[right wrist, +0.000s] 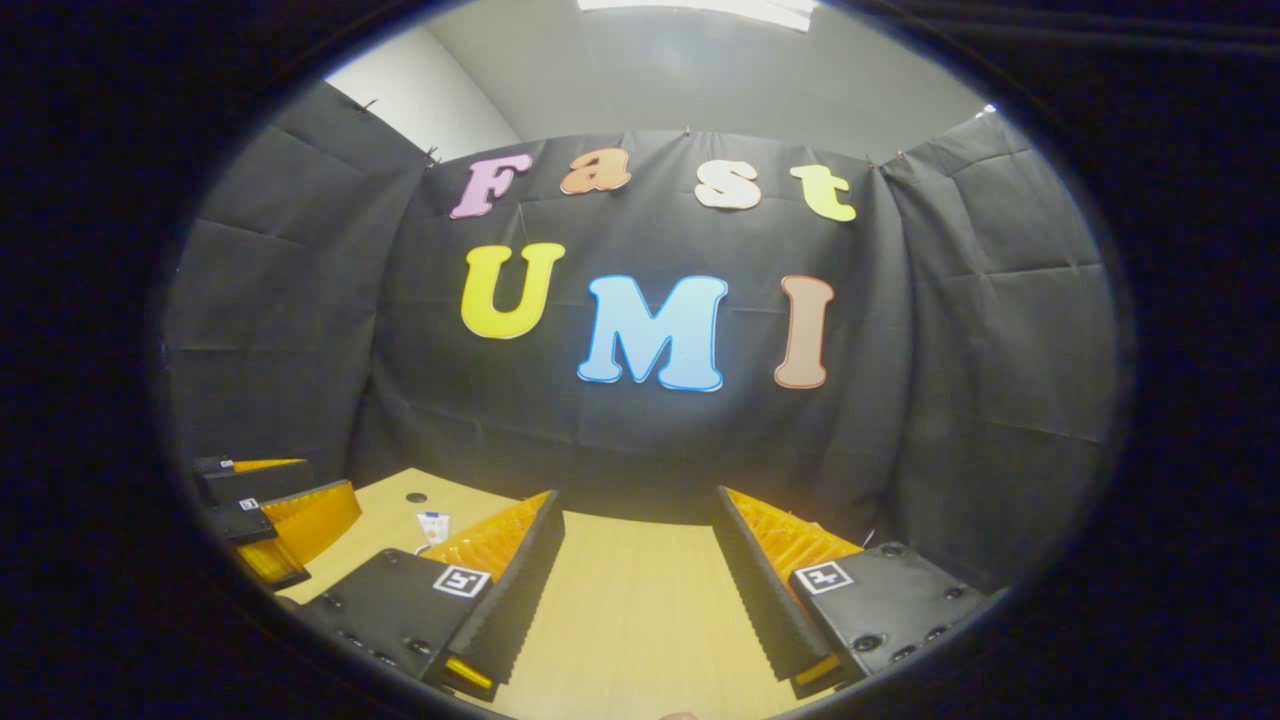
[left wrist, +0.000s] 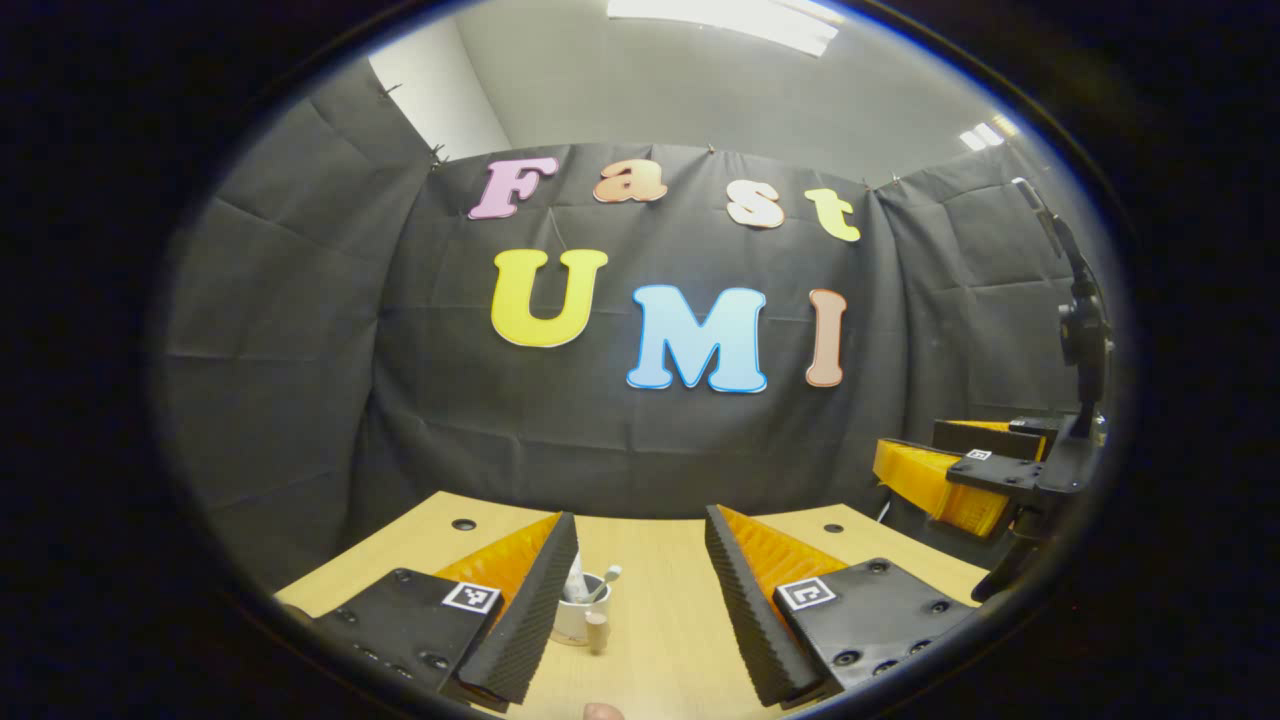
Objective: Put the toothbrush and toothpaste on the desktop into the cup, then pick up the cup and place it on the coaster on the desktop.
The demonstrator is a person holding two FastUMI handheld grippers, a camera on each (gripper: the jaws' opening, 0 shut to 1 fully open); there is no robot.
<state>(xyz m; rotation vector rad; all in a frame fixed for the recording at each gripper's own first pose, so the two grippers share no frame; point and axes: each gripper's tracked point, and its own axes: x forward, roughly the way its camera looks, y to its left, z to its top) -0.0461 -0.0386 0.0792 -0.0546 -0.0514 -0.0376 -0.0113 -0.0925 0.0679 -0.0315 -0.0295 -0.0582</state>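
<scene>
The cup stands on the desk with the toothbrush and toothpaste inside. Near the cup, the left hand-held gripper is wide open, and the right hand-held gripper is too.

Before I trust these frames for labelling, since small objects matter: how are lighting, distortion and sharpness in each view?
Left gripper view: even overhead light, strong fisheye bending at the edges; the cup is small and soft, partly behind one of the left gripper fingers. Right gripper view: similar light, a glare band along the desktop; the right gripper fingers look sharp.
</scene>
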